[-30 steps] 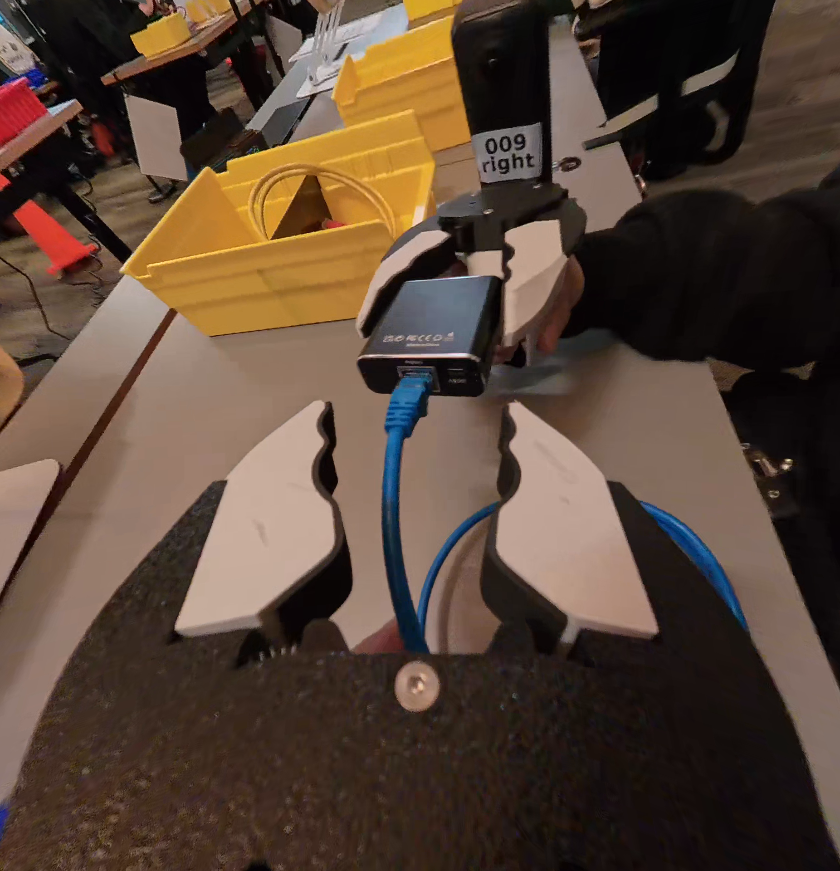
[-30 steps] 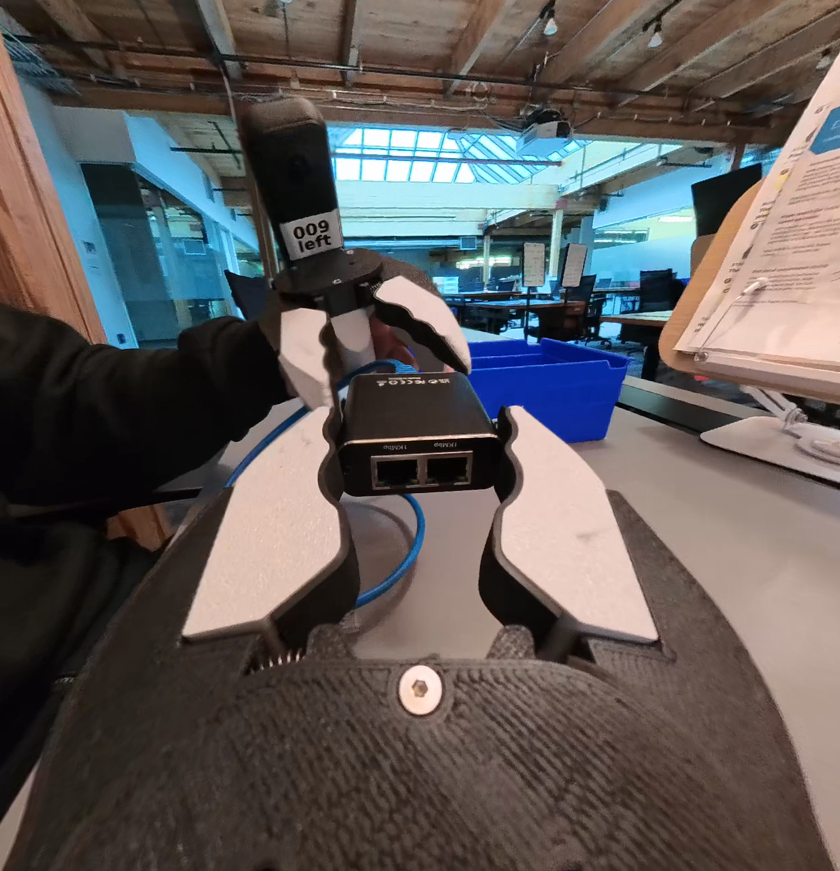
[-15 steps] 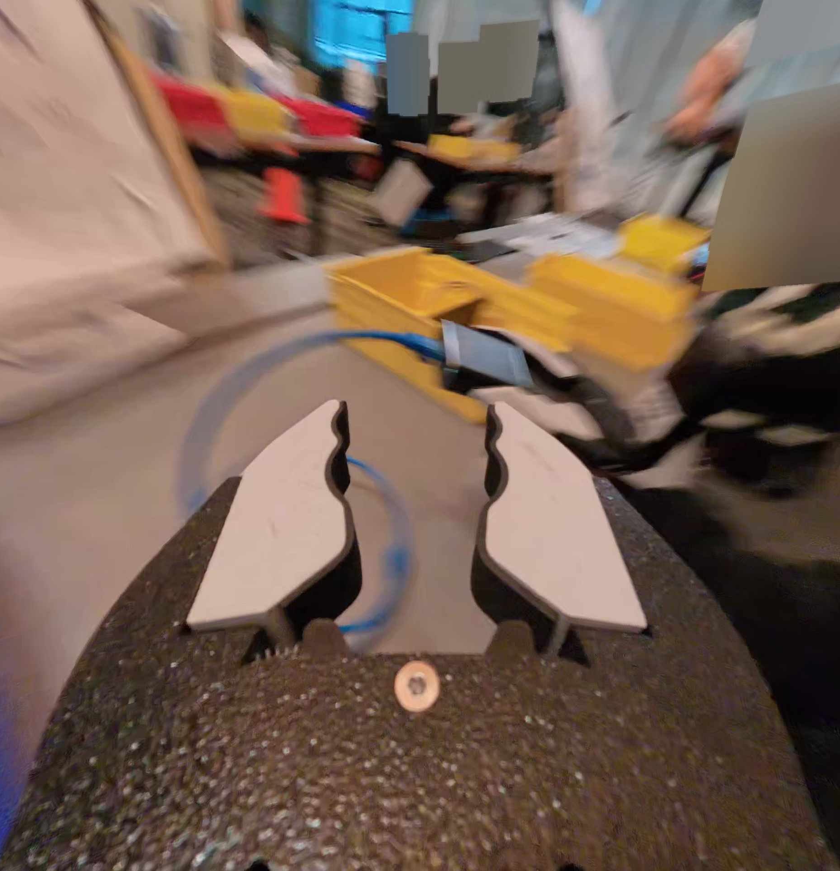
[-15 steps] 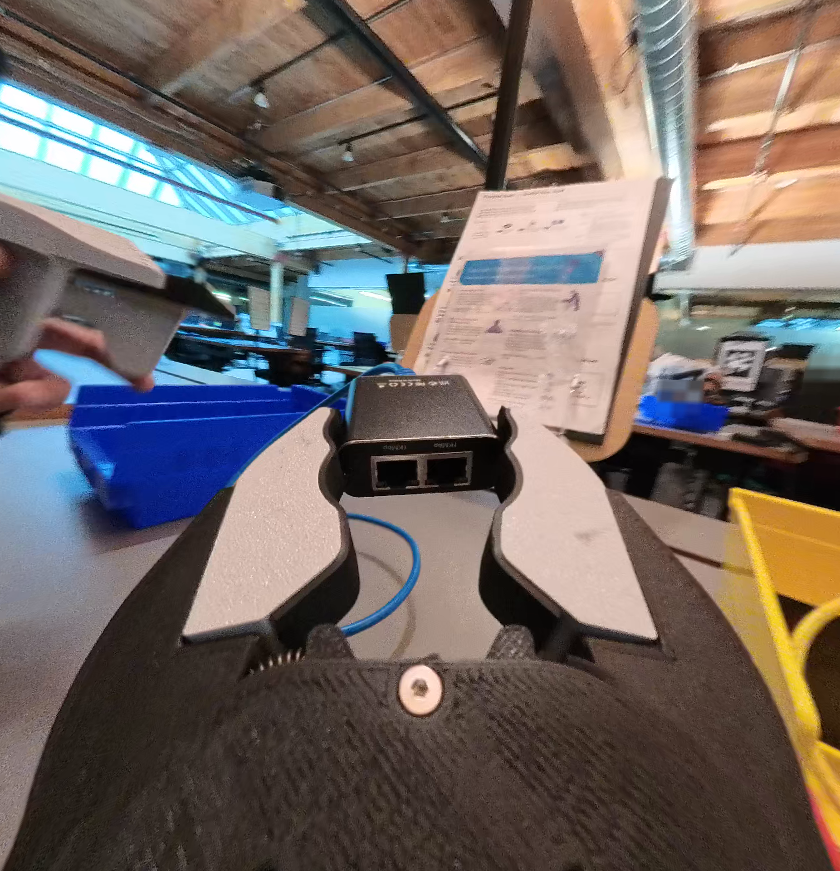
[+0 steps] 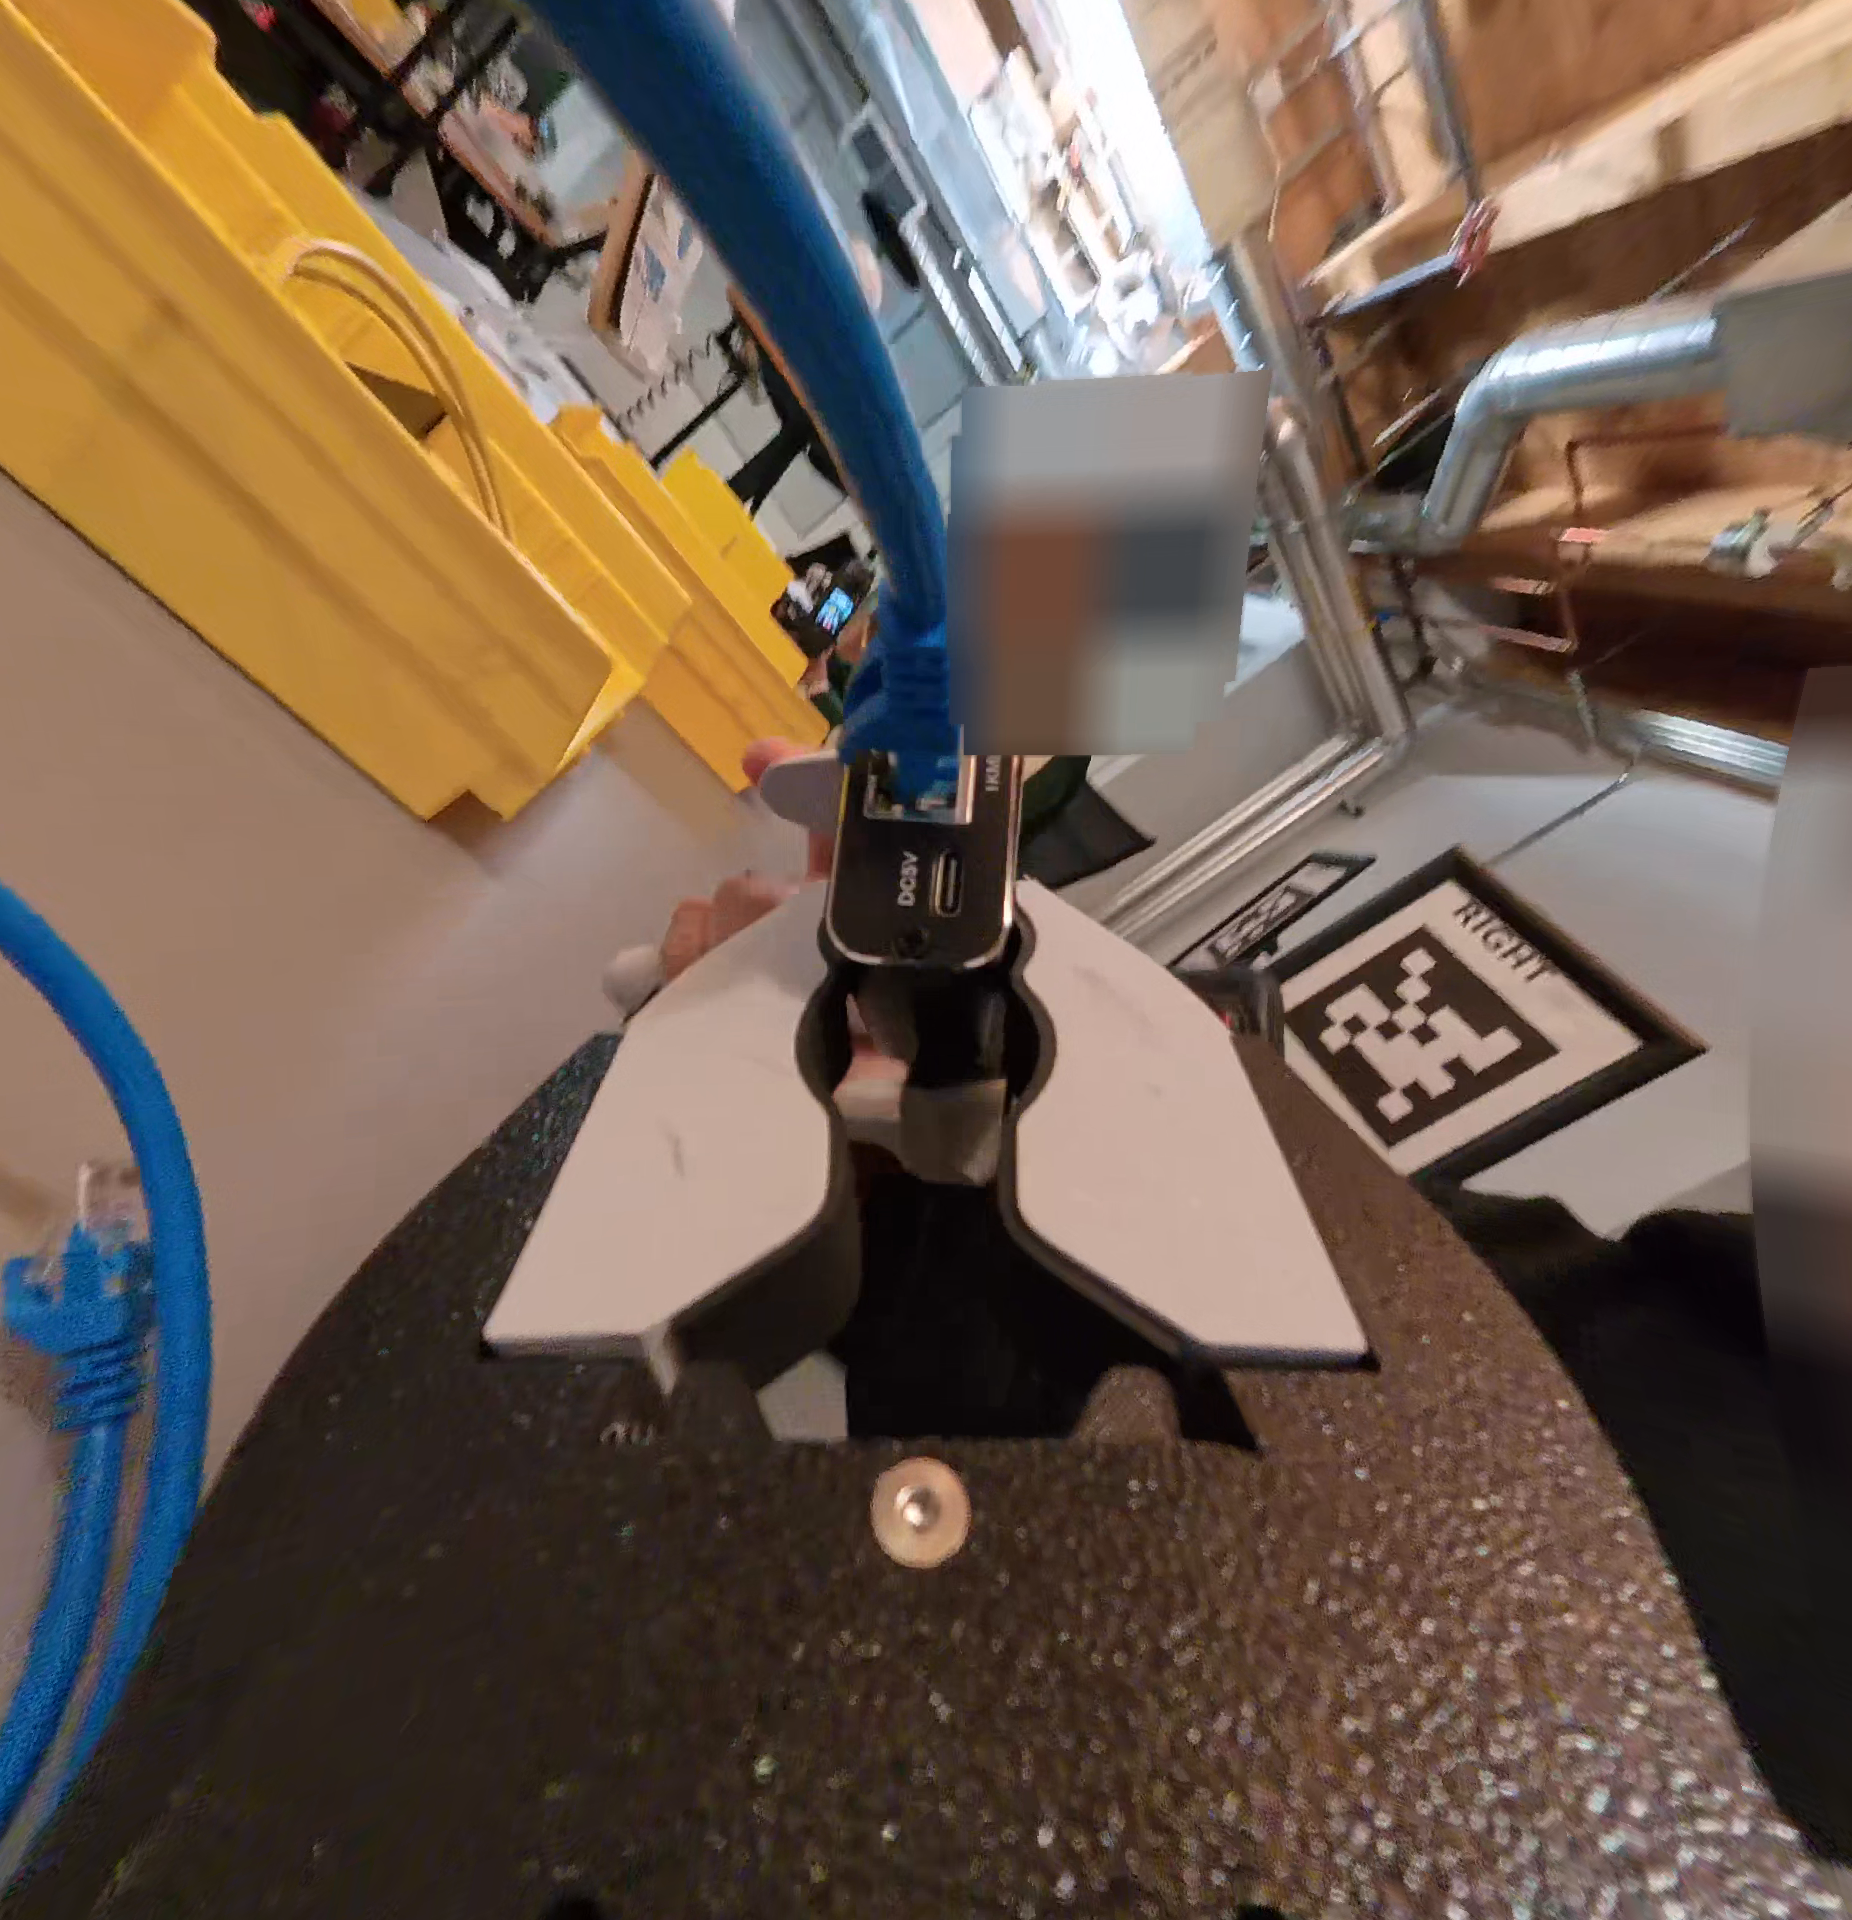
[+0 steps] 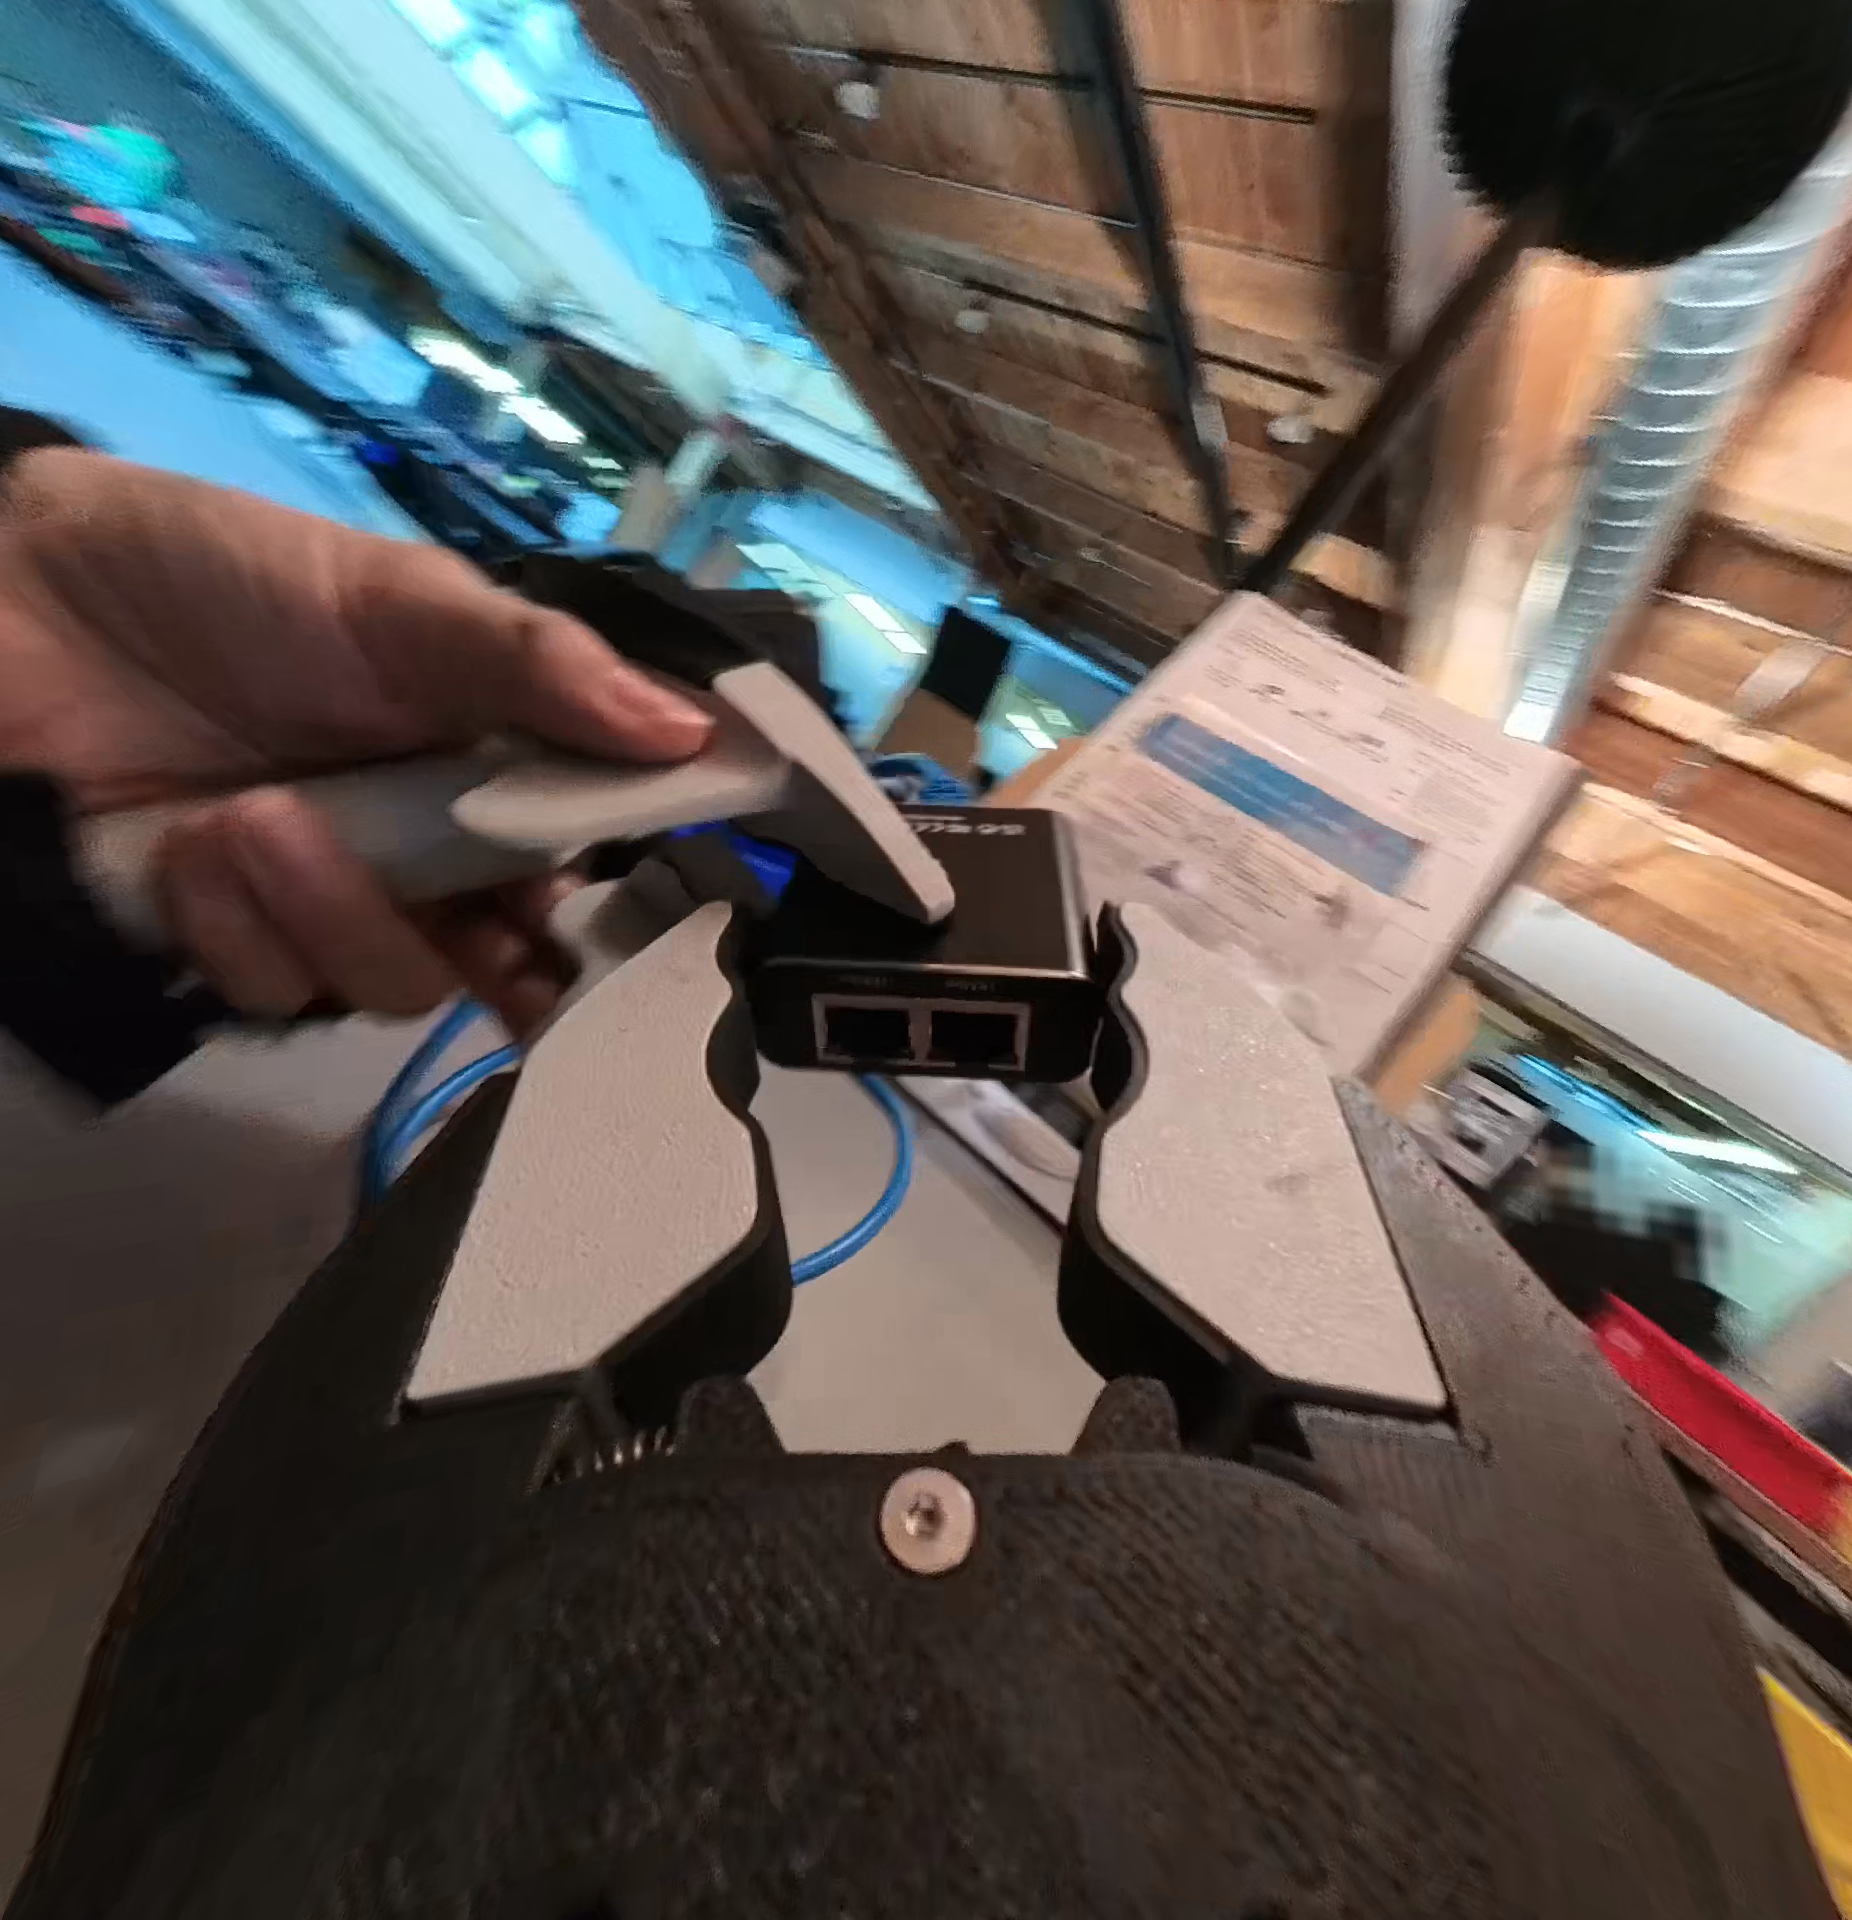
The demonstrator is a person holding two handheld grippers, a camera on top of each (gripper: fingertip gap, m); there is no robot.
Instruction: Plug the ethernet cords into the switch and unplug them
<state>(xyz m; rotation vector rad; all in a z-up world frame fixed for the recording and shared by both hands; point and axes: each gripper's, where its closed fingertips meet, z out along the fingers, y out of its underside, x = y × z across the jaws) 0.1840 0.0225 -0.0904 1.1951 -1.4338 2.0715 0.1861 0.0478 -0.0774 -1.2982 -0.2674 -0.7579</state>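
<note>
The black switch [image 6: 922, 977] is clamped by its sides between my right gripper's [image 6: 917, 966] fingers, with two empty ports facing the camera. In the left wrist view, the switch's [image 5: 917, 883] other end sits between my left gripper's [image 5: 922, 966] narrowed fingers. One left finger [image 6: 828, 800] lies on the switch's top in the right wrist view. A blue ethernet cord [image 5: 797, 260] is plugged into the switch at its plug [image 5: 901, 707]. The cord's free plug [image 5: 80, 1309] lies on the table [image 5: 278, 935] at the left.
Yellow bins [image 5: 278, 416] stand along the table's far side, one holding a yellow cable [image 5: 413, 343]. A paper sheet on a stand [image 6: 1296, 831] is behind the switch. A hand [image 6: 278, 644] holds the left gripper. A black-and-white marker [image 5: 1421, 1029] shows on the right gripper.
My left gripper was open and facing the switch; it has swung round and closed onto the switch. My right gripper kept its hold and tilted the switch.
</note>
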